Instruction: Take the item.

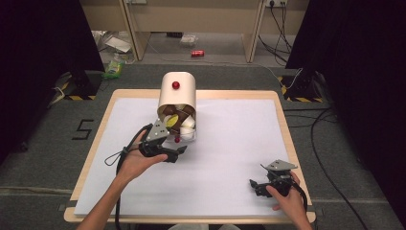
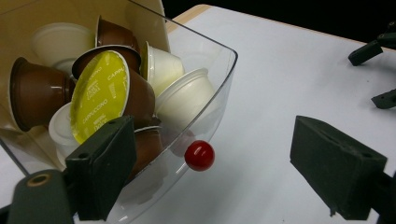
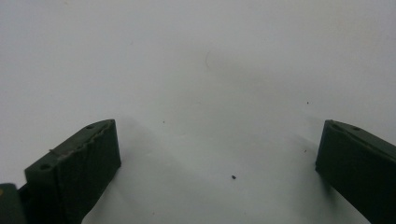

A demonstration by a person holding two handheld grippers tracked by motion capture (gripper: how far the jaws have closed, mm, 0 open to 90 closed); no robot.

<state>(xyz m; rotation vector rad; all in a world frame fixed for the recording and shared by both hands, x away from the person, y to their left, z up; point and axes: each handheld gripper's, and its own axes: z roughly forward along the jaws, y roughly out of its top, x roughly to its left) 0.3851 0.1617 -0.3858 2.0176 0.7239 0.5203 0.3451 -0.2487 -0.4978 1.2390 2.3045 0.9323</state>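
Observation:
A cream cylindrical dispenser (image 1: 176, 91) with a red knob (image 1: 175, 85) stands at the table's back middle. Its clear plastic drawer (image 2: 205, 107) is pulled out and holds several coffee capsules, brown ones, white ones (image 2: 184, 100) and one with a yellow cappuccino lid (image 2: 99, 94). A small red knob (image 2: 199, 155) sticks out of the drawer's front. My left gripper (image 1: 176, 154) (image 2: 210, 175) is open just in front of the drawer, its jaws wide on either side of that knob. My right gripper (image 1: 253, 184) (image 3: 217, 168) is open low over the white sheet near the front right, nothing between its jaws.
A white sheet (image 1: 230, 158) covers the wooden table (image 1: 282, 115). Cables trail from both grippers; the left one loops on the sheet (image 1: 115, 155). On the floor beyond the table lie a red can (image 1: 197, 53) and scattered litter (image 1: 115, 62).

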